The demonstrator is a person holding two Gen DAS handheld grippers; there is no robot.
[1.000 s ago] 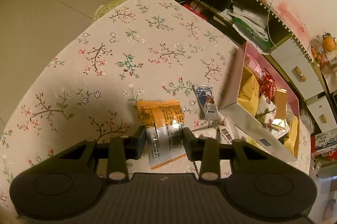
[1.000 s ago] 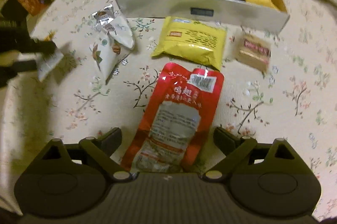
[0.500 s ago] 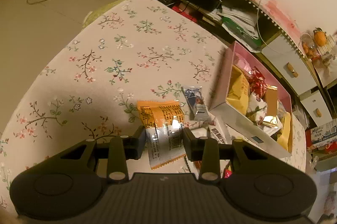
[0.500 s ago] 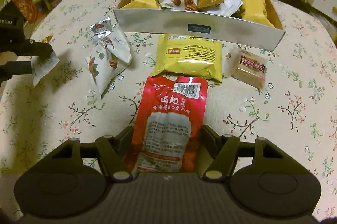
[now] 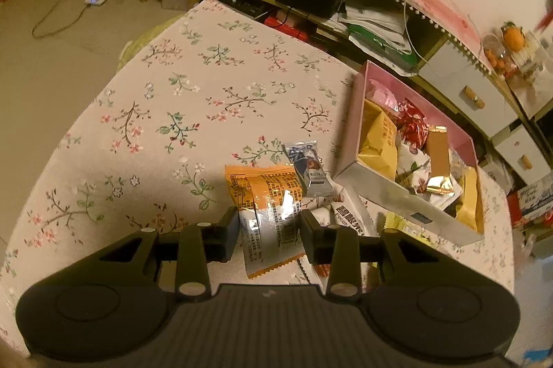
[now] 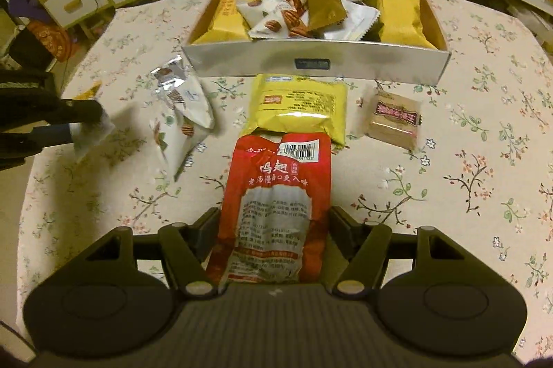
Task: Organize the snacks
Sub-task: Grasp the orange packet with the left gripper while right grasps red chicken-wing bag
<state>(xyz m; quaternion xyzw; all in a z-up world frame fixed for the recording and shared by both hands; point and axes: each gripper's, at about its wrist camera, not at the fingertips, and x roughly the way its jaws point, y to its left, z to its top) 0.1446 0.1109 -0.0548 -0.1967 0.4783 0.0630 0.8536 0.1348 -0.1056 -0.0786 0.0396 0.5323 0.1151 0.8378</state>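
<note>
Ahead of both your tools sits the biggest thing, the round table under its cream floral cloth (image 6: 484, 132), there as the sorting surface. Just past your right gripper's reach stands the shallow rectangular box with a pink inside and a silver front wall (image 6: 242, 63), already heaped with yellow, white and red packets, so that is plainly where the loose ones belong.

Now your right gripper (image 6: 273, 231): its jaws have just been closing, and they stand roughly half shut against the edges of the long red foil pouch with a barcode (image 6: 276, 195). The pouch's far end overlaps the flat yellow packet (image 6: 297, 108) lying between you and the box wall. That grip looks like a pick-up for the box.

Right of that pouch's tip lies the small brown square packet (image 6: 392, 120); left of it, the white packets printed with nuts (image 6: 181, 126), loose on the cloth.

Your left gripper (image 5: 269, 231) is closed down narrow on the orange and silver sachet (image 5: 268, 209), which juts forward beyond the fingertips. Touching its far right corner lies the little blue and silver bar wrapper (image 5: 309, 169), the smallest piece, close to the box's near corner.
</note>
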